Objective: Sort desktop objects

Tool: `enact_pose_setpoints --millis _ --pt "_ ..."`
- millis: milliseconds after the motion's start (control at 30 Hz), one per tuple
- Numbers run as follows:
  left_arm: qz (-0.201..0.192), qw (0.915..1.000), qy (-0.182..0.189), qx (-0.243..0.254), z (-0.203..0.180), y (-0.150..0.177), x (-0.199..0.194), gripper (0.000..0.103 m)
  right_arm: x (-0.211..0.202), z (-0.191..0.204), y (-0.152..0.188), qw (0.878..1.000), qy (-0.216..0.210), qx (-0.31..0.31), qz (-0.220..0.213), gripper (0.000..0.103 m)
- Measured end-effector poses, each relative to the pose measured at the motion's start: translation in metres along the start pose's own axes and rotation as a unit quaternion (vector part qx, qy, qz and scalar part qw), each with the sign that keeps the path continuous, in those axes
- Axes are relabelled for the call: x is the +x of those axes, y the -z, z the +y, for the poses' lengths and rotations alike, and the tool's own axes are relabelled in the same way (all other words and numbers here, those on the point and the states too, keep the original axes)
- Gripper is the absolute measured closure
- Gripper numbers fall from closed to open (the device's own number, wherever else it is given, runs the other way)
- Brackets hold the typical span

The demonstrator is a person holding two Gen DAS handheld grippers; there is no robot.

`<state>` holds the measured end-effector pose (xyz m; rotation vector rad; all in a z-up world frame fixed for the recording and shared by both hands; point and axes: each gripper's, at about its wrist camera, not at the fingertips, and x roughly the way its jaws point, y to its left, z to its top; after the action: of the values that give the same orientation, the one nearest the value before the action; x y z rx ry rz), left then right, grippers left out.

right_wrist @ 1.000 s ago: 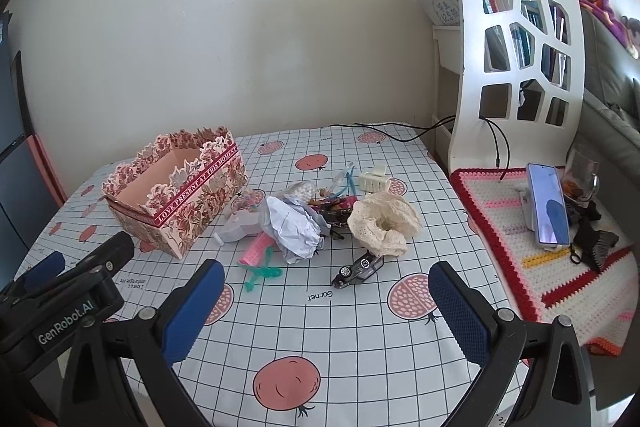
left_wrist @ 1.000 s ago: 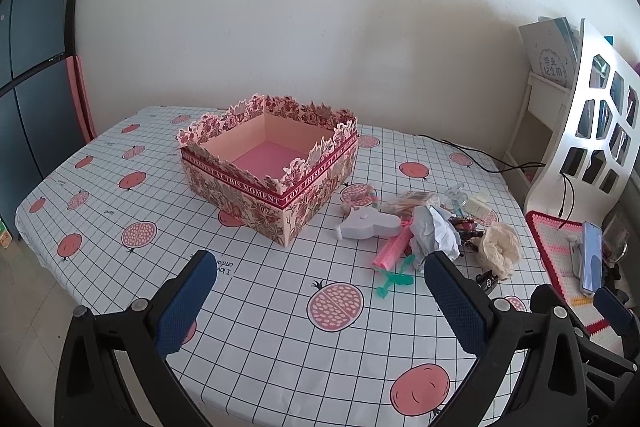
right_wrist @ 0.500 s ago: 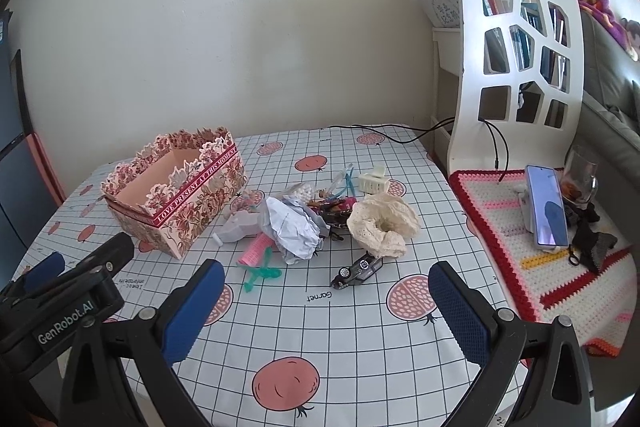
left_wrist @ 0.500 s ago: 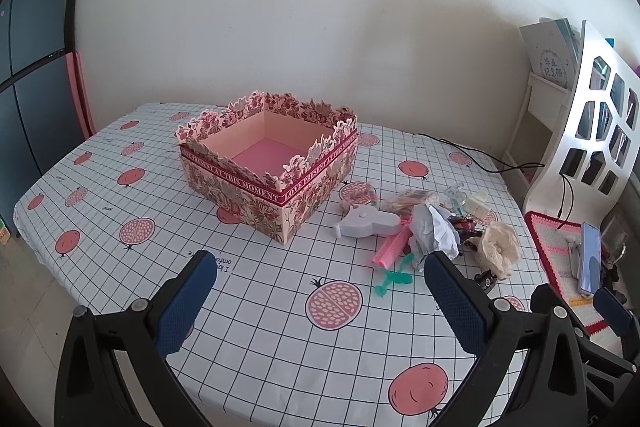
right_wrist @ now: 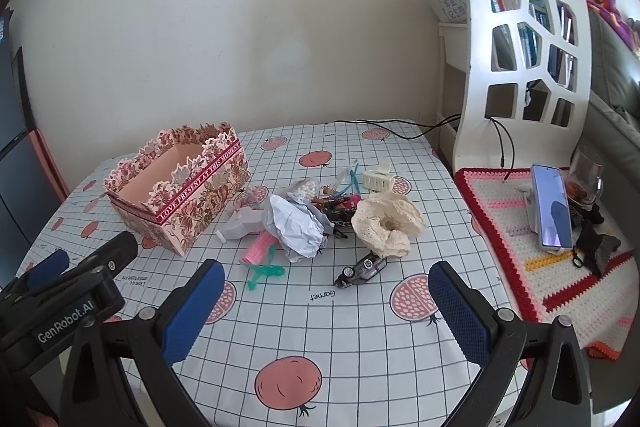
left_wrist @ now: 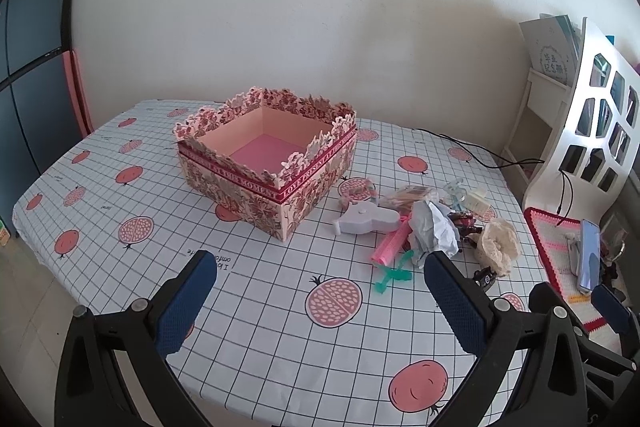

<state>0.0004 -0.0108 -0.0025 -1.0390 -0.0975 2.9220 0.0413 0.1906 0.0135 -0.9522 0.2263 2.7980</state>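
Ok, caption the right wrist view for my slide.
Open right gripper hovers over the checked tablecloth, facing a clutter pile beside the floral box.

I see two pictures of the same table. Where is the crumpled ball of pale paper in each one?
Left wrist view: the crumpled paper lies right of centre, in the clutter to the right of the floral box.
Right wrist view: the crumpled paper lies near the centre, again to the right of the floral box.
Shared landmark: the cream lace scrunchie lies just right of the paper in both.
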Motion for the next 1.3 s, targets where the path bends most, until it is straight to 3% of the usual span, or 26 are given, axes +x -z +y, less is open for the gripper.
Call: enact_pose_setpoints --millis 333,567,767,1000,1300 --pt "-0.008 0.9989 0.045 -0.01 -0.017 -0.063 0.0 0.0 -0.005 -0.007 -0.067 1.0 -0.003 0.01 -0.017 0.0" --pt "0.016 0.9985 0.051 -0.012 -0.035 -0.09 0.024 0.0 0.026 -0.019 -0.085 0.999 -0.009 0.047 0.017 0.0" --pt "0.066 0.9973 0.032 -0.007 -0.045 -0.08 0.071 0.0 0.076 -0.029 -0.07 0.996 0.007 0.053 0.074 0.0" --pt "0.14 0.9898 0.022 -0.014 -0.052 -0.046 0.132 0.0 0.127 -0.042 -0.044 0.987 0.018 0.067 0.143 0.0" --pt "0.18 0.9836 0.0 -0.006 -0.057 -0.023 0.17 0.0 0.168 -0.054 -0.023 0.977 0.01 0.084 0.196 0.003"
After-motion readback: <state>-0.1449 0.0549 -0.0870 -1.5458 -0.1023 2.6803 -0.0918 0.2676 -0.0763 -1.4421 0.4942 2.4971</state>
